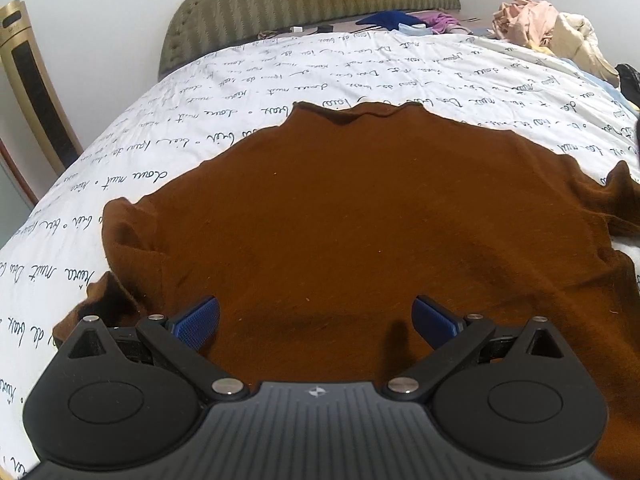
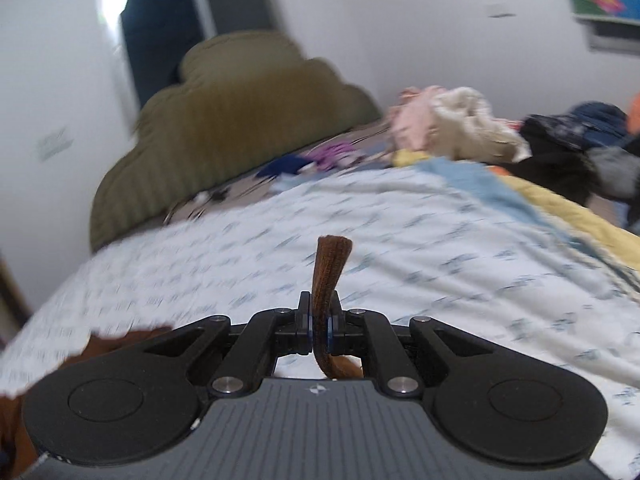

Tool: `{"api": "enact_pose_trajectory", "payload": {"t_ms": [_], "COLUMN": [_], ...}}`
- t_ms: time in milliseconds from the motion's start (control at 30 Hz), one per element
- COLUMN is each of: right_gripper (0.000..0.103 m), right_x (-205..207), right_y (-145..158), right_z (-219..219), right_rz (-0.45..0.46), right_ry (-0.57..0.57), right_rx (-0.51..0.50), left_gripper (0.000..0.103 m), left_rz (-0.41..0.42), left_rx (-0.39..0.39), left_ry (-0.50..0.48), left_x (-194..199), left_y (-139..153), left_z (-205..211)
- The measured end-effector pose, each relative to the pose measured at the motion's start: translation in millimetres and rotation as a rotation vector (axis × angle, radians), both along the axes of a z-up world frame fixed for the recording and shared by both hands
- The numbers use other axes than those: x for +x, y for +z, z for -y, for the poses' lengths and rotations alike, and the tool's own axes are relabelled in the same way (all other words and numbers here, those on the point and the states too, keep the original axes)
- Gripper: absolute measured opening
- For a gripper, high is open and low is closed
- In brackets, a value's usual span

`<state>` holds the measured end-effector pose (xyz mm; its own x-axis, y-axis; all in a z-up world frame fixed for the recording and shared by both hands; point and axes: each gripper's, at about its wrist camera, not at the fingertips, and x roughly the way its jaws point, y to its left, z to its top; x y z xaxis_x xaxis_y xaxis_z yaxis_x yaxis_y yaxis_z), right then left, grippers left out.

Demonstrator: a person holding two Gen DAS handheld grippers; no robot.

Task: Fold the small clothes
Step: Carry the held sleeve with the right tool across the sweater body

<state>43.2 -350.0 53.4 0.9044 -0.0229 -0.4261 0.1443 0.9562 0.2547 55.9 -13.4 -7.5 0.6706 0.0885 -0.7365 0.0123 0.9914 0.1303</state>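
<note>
A brown knit top (image 1: 360,216) lies spread flat on the white bedcover (image 1: 224,92) printed with dark handwriting. My left gripper (image 1: 316,320) hovers over the garment's near part, its blue pads (image 1: 198,322) wide apart and nothing between them. In the right wrist view my right gripper (image 2: 319,320) is shut on a strip of the same brown fabric (image 2: 330,268), which sticks up past the fingertips. More brown cloth (image 2: 120,344) shows low at the left of that blurred view.
An olive padded headboard (image 1: 312,4) stands at the far end of the bed. Loose clothes lie along the right side: a pink and cream heap (image 2: 452,124) and dark garments (image 2: 580,148). A gold appliance (image 1: 32,88) stands by the bed's left side.
</note>
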Motion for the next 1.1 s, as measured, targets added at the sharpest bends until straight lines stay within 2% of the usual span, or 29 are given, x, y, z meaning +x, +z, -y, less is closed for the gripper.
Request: {"api": "enact_pose_trajectory", "payload": {"t_ms": [267,500,600,633,667,700,733,767,867,1033,1100], "right_gripper": [0.013,0.012,0.012,0.015,0.033,0.045,0.062,0.066,0.066,0.065,0.065], "right_x": [21,34,35,35,33,31,26,20,-2,-24,-22], "right_y": [-15,-18,-15,-13,-12,-11,-11,-11,-18,-50,-65], "right_z": [-65,-127,-127,-120,-112,-105,-101,-99,-107,-133,-145], "right_rz": [-0.09,-0.092,-0.092,-0.094,-0.1,-0.107,-0.104,-0.098,-0.13,-0.189,-0.206], "right_ry": [0.142,0.259,0.262,0.263,0.268,0.271,0.27,0.268,0.283,0.434,0.44], "right_rx": [-0.034,-0.133,-0.124,-0.104,-0.081,-0.073,-0.092,-0.145,-0.368,-0.527,-0.587], "left_gripper": [0.103,0.103,0.103,0.103,0.103,0.103,0.103,0.103,0.103,0.103,0.103], "left_rz": [0.012,0.012,0.019,0.02,0.023,0.024,0.024,0.022,0.013,-0.003,-0.002], "left_rx": [0.005,-0.005,-0.001,0.001,0.001,0.001,0.0,-0.002,-0.012,0.001,0.014], "left_ry": [0.004,0.001,0.002,0.002,0.001,-0.002,-0.004,-0.007,-0.018,-0.048,-0.052], "left_x": [-3,-5,-9,-9,-10,-11,-11,-11,-9,-8,-10], "left_y": [-1,-1,0,0,0,0,0,0,-2,-8,-8], "left_z": [-3,-6,-9,-10,-10,-11,-11,-11,-8,1,3]}}
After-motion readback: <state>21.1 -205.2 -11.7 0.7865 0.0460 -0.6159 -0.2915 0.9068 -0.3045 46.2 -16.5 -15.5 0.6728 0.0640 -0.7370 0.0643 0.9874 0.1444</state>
